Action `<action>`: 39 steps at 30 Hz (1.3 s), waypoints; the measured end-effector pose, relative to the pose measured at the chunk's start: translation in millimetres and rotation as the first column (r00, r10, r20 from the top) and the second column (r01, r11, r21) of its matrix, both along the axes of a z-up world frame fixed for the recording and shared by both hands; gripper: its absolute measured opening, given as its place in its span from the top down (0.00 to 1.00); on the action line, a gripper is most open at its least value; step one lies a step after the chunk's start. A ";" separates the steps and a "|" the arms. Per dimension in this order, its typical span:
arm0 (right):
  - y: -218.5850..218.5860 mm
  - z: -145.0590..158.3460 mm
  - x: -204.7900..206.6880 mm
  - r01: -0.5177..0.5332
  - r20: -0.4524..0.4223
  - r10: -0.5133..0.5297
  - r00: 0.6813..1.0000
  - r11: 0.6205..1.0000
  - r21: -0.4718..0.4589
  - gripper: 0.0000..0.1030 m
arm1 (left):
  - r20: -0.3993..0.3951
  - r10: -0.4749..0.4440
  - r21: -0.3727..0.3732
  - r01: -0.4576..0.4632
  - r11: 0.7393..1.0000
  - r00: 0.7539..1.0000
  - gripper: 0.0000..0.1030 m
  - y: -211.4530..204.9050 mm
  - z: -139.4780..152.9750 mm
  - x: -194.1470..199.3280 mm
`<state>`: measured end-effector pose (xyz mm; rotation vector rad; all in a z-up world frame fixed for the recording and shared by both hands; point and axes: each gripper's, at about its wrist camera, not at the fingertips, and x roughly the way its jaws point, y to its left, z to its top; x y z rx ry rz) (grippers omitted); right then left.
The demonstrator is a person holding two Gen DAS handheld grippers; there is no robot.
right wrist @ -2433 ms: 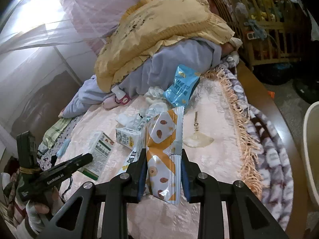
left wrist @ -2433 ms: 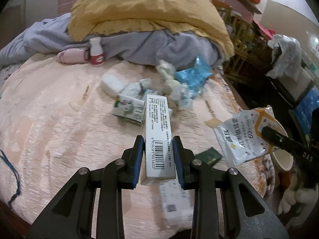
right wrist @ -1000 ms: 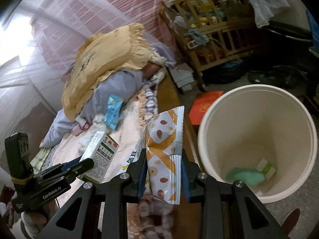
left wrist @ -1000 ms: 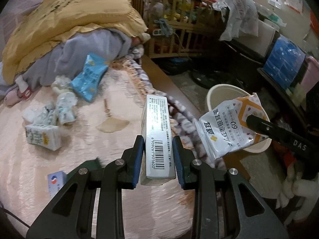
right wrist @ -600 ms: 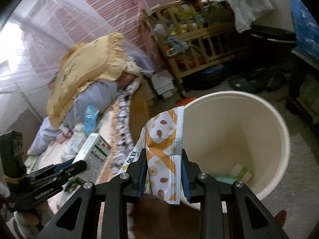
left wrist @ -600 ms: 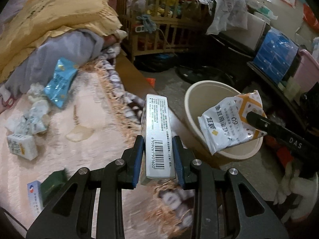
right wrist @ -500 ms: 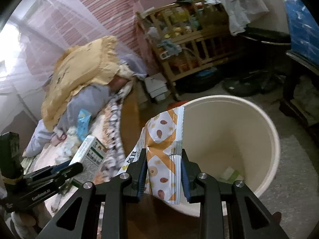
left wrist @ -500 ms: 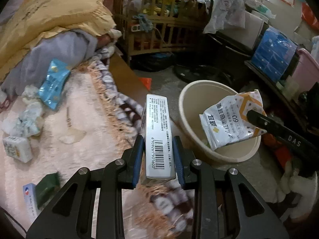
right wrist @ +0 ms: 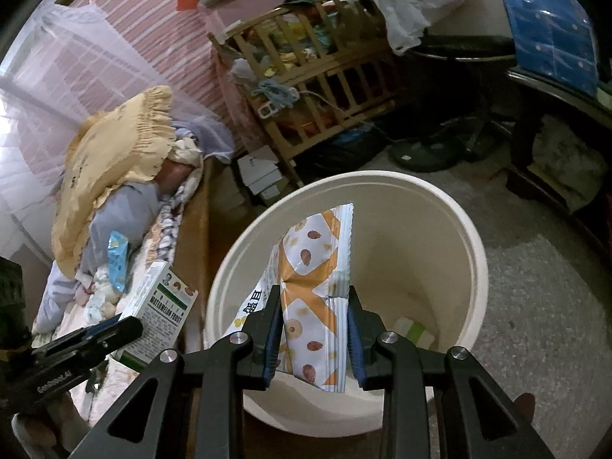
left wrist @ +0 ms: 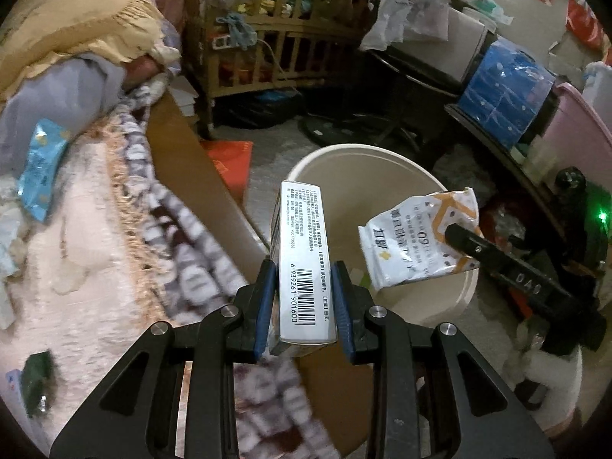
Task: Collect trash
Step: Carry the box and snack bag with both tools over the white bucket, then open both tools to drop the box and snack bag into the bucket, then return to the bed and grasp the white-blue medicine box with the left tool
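- Beside the bed (left wrist: 95, 237), on the floor: a cream bin (right wrist: 474, 252), open top, standing upright against the bed's wooden edge.
- Left tool (left wrist: 302, 287): jaws narrow, clamped on a white box (left wrist: 302, 260). Box stands upright between the blue pads, barcode face to the camera; its top end reaches over the near rim of the bin.
- From the right wrist view the same box (right wrist: 160, 313) shows a green-and-white printed face and sits left of the bin, above the bed's edge.
- Right tool (right wrist: 313, 325): jaws narrow, pinching an orange-and-white snack bag (right wrist: 313, 275). Bag hangs over the bin mouth, inside the rim line.
- In the left wrist view the bag (left wrist: 417, 241) is right of the box, well apart from it, over the far side of the bin.
- Bin floor: a small green-and-white piece (right wrist: 415, 331) lies there.
- On the bed: a blue packet (left wrist: 38, 168) near the grey bedding, crumpled white wrappers at the far left, a dark green item (left wrist: 36, 378) near the lower left corner.
- Behind the bin: a wooden crib (left wrist: 275, 38), cluttered.
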<state>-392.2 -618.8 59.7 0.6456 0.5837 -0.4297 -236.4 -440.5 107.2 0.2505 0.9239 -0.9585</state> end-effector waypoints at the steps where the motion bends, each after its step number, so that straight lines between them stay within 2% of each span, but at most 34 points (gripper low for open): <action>1: -0.9 -0.6 0.1 0.004 -0.005 -0.004 1.000 1.000 -0.006 0.72 | -0.005 -0.006 -0.006 0.006 1.000 1.000 0.74 -3.5 -0.4 -1.2; 11: -4.9 -6.0 3.3 0.027 -0.070 -0.032 0.997 0.997 -0.071 0.72 | -0.048 -0.040 -0.060 0.037 0.998 0.998 0.73 -29.6 -5.9 -3.0; 14: -6.4 -7.5 5.1 0.039 -0.075 -0.044 0.996 0.997 -0.065 0.59 | -0.056 -0.051 -0.087 0.046 0.995 0.997 0.72 -29.9 -4.9 -1.8; 15: -6.7 -7.4 5.3 0.043 -0.072 -0.048 0.996 0.997 -0.063 0.55 | -0.057 -0.056 -0.094 0.051 0.994 0.997 0.66 -29.2 -4.5 -1.1; 17: -6.3 -6.0 5.1 0.047 -0.061 -0.050 0.997 0.997 -0.060 0.53 | -0.067 -0.056 -0.102 0.049 0.994 0.996 0.50 -26.4 -4.5 1.7; 20: -5.0 -5.4 5.6 0.045 -0.060 -0.049 0.997 0.997 -0.062 0.52 | -0.078 -0.054 -0.102 0.046 0.994 0.996 0.49 -18.0 -3.3 3.8; 29: 19.2 -5.9 19.1 -0.041 -0.068 0.037 0.997 0.998 -0.047 0.52 | 0.000 0.043 -0.010 -0.043 0.999 0.999 0.49 36.0 5.2 8.4; 33: 43.6 -1.5 34.7 -0.123 -0.073 0.121 0.990 0.992 -0.034 0.42 | 0.049 0.105 0.027 -0.107 0.994 0.993 0.49 74.7 9.4 12.8; 39: 101.3 2.5 65.3 -0.267 -0.072 0.266 0.961 0.964 -0.010 0.41 | 0.077 0.177 0.068 -0.182 0.981 0.981 0.49 131.2 9.1 25.4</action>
